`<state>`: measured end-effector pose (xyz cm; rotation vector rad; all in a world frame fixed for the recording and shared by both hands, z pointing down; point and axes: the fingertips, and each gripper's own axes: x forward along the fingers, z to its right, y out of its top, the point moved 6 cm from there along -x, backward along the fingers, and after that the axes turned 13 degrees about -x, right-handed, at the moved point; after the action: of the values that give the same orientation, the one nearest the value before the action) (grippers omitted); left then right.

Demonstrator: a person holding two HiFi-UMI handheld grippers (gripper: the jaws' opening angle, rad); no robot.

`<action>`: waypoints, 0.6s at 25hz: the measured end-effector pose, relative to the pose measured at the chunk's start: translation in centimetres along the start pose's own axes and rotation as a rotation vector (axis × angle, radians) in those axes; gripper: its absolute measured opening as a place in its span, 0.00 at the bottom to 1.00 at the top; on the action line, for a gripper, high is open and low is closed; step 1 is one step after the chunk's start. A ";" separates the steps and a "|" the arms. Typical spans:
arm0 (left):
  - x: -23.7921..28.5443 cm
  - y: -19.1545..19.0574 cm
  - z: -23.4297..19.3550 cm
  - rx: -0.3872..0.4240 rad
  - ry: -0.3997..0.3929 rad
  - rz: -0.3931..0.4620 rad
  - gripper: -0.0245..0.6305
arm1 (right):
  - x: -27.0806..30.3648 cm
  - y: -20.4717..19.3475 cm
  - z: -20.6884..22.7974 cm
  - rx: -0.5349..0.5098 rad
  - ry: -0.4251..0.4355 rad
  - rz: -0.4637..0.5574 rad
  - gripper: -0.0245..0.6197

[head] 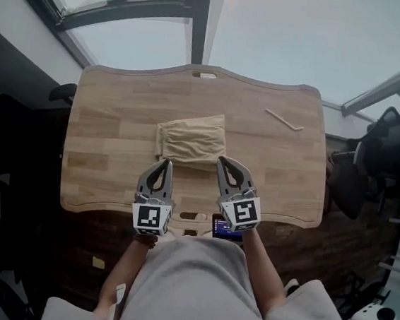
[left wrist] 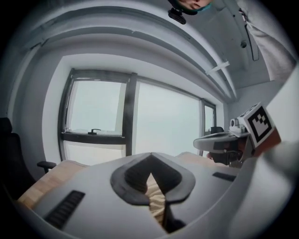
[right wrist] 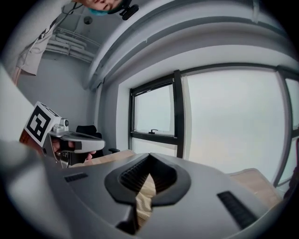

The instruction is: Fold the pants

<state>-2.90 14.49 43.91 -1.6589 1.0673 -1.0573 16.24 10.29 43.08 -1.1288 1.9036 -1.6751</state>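
Both grippers: left gripper (head: 162, 166) and right gripper (head: 226, 164) pressed together, empty, near table (head: 119, 119) edge.
Pants (head: 191, 142): compact bundle at mid-table, not gripped.
Progress: folding seems finished; layers hard to judge.

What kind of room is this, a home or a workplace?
Probably an office or lab: a wooden desk stands by large windows, with black swivel chairs around it.

We look down on a pale wooden worktop (head: 113, 111) set before a wide, dark-framed window (head: 271, 28) that lets in flat grey daylight (nothing outside shows). A black chair (head: 382, 150) stands at its right on the dark plank floor (head: 296, 255).
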 end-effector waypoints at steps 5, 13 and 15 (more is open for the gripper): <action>-2.5 1.0 -1.3 -0.036 -0.065 0.021 0.05 | -1.4 1.3 -4.0 -0.024 -0.053 -0.050 0.04; -5.8 0.1 -5.2 -0.030 -0.110 0.018 0.05 | -0.7 1.7 -10.3 0.002 -0.098 -0.094 0.04; -6.0 0.4 -6.2 -0.034 -0.114 0.017 0.05 | -0.1 1.8 -11.1 -0.001 -0.094 -0.109 0.04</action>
<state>-10.38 18.69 43.99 -1.7133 1.0285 -0.9265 7.70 17.60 43.89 -1.3095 1.8152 -1.6460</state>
